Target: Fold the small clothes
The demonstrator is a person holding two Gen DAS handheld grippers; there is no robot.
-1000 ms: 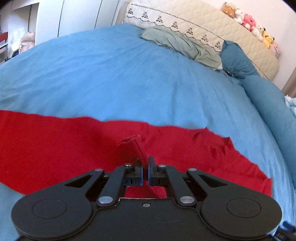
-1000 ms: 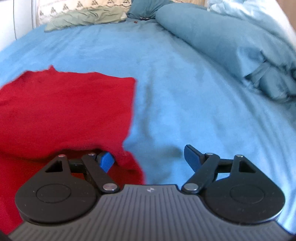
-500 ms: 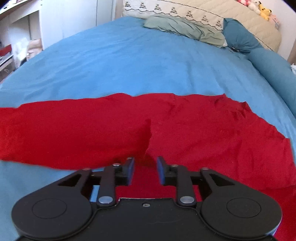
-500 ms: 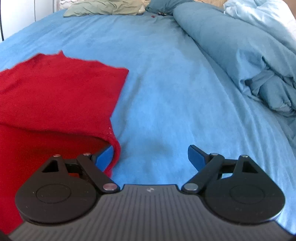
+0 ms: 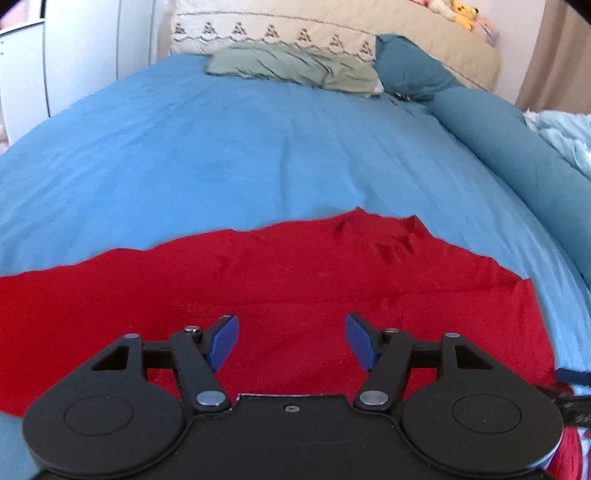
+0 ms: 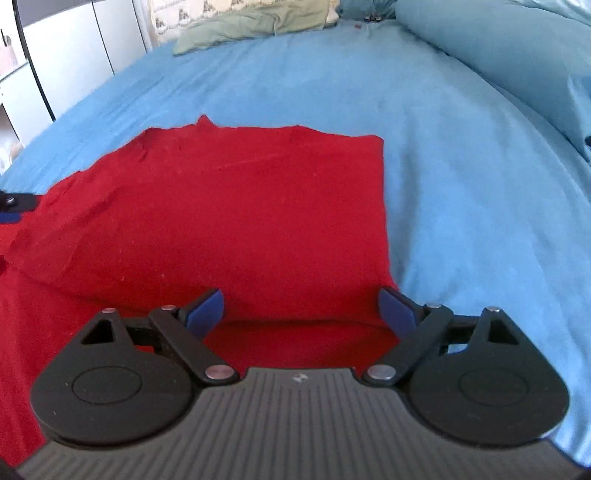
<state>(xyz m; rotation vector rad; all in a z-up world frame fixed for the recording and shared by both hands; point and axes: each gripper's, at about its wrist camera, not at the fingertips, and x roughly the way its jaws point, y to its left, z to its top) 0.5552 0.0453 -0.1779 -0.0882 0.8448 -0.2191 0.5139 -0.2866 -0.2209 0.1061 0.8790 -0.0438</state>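
A red garment [image 5: 295, 280] lies flat on the blue bedspread [image 5: 229, 155], with one part folded over the rest. It also shows in the right wrist view [image 6: 229, 221], with a straight right edge. My left gripper [image 5: 291, 341] is open and empty just above the cloth. My right gripper [image 6: 301, 310] is open and empty over the garment's near right corner. The tip of the left gripper [image 6: 11, 208] shows at the left edge of the right wrist view.
A green-grey pillow [image 5: 295, 68] and a beige headboard cushion [image 5: 369, 33] lie at the far end. A rolled teal duvet [image 5: 517, 155] runs along the right side. White cupboards [image 5: 74, 55] stand beyond the left edge of the bed.
My left gripper has let go of the red fold and opened wide. My right gripper has moved left over the garment, still open. The cloth now lies flat.
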